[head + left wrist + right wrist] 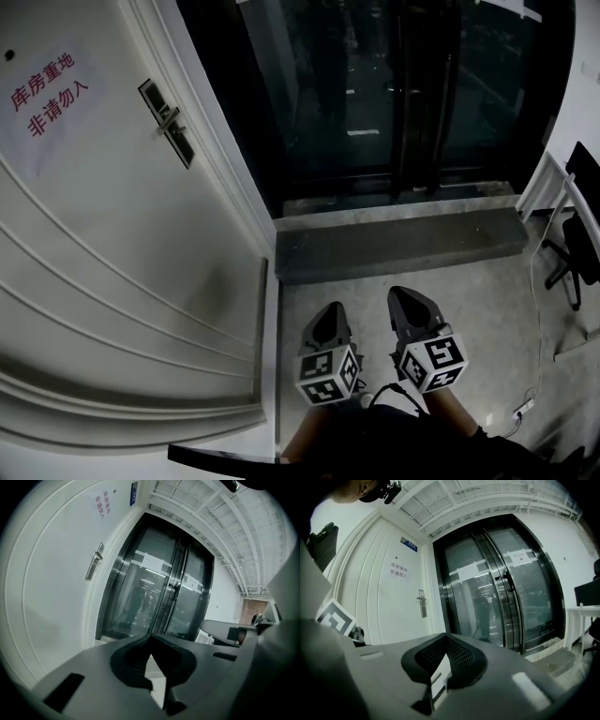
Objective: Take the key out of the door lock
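Left dark grey two-jaw gripper (329,314): tapered plastic shell, white cube with black square markers (328,376) at rear. Right dark grey two-jaw gripper (405,298): same build, second marker cube (433,364). Thin black cable (381,395) beside cubes. Dark clothing (394,445) on person.

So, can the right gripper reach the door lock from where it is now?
Probably not yet. The right gripper, jaws shut, hangs low, well short of the door lock on the white door. Nothing stands between them, so stepping closer should do. I can't make out the key.
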Demonstrator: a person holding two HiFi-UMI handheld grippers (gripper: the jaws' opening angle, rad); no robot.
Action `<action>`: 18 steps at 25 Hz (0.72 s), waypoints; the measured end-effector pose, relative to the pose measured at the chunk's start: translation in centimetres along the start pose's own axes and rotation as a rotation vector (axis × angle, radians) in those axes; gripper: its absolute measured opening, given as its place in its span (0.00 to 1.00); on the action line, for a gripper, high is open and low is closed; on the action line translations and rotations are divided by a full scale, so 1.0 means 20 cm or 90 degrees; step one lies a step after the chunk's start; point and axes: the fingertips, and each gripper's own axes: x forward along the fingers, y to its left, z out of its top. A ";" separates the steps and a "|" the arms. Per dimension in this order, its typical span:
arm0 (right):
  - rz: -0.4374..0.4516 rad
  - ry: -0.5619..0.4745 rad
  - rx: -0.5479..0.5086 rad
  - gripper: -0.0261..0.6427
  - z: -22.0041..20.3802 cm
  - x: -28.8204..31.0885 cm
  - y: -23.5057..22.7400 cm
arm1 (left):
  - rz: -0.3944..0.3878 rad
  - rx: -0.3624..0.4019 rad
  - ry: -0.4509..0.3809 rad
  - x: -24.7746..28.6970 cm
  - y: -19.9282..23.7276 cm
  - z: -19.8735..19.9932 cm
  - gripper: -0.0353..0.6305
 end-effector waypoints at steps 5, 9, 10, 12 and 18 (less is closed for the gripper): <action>0.001 0.000 0.006 0.04 0.01 0.09 -0.08 | -0.004 0.003 0.003 0.13 -0.02 0.03 0.05; -0.007 0.004 0.008 0.04 0.01 0.19 -0.17 | -0.008 0.004 0.001 0.25 -0.01 0.06 0.05; -0.010 0.004 0.010 0.04 0.01 0.22 -0.19 | -0.011 0.007 0.001 0.29 -0.01 0.07 0.05; -0.013 0.009 0.017 0.04 0.01 0.29 -0.22 | -0.018 0.010 0.003 0.37 0.01 0.10 0.05; -0.018 -0.003 0.020 0.04 0.07 0.58 -0.29 | -0.040 0.020 0.001 0.66 0.07 0.25 0.05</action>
